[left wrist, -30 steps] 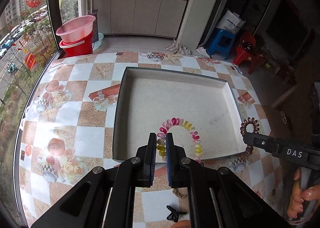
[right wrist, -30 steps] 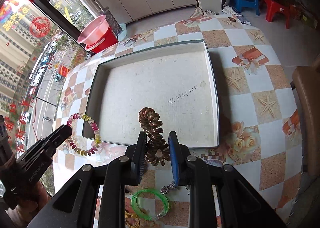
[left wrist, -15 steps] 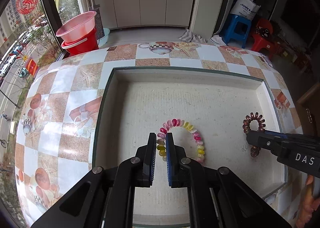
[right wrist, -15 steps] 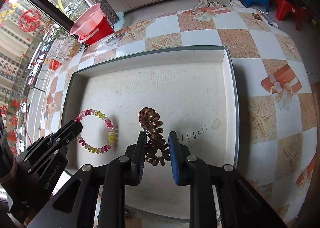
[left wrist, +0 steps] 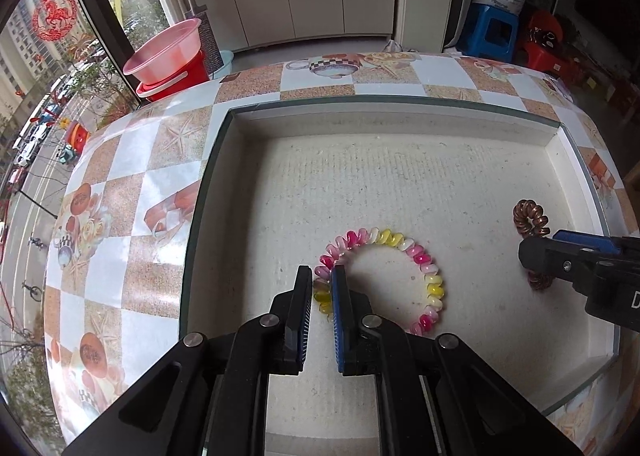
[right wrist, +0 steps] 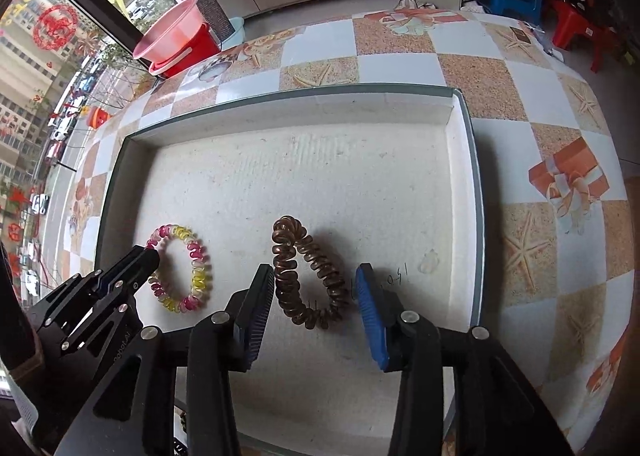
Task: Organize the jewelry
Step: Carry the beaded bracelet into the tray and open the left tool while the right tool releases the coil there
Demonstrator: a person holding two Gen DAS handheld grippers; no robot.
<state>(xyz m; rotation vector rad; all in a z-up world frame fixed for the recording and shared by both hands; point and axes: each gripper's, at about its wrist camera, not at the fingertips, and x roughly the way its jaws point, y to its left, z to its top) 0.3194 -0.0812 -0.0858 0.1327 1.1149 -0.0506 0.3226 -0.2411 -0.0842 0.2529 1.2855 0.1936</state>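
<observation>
Glossy plastic coil bracelet (left wrist: 380,276) on the tray (left wrist: 400,176) — rough, matt paper-like floor.

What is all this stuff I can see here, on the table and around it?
Tray: one, white inside with a dark rim, on the table.
Table: one, checked orange and white cloth with starfish.
Spiral bracelet: one, pink, yellow and white, in the tray.
Spiral hair tie: one, brown, in the tray.
Basin: one, pink, on a red bucket on the floor.
Stools: blue stool, red stool, far right.
Left claw: black, shut on the bracelet.
Right claw: black, jaws opening around the hair tie.
</observation>
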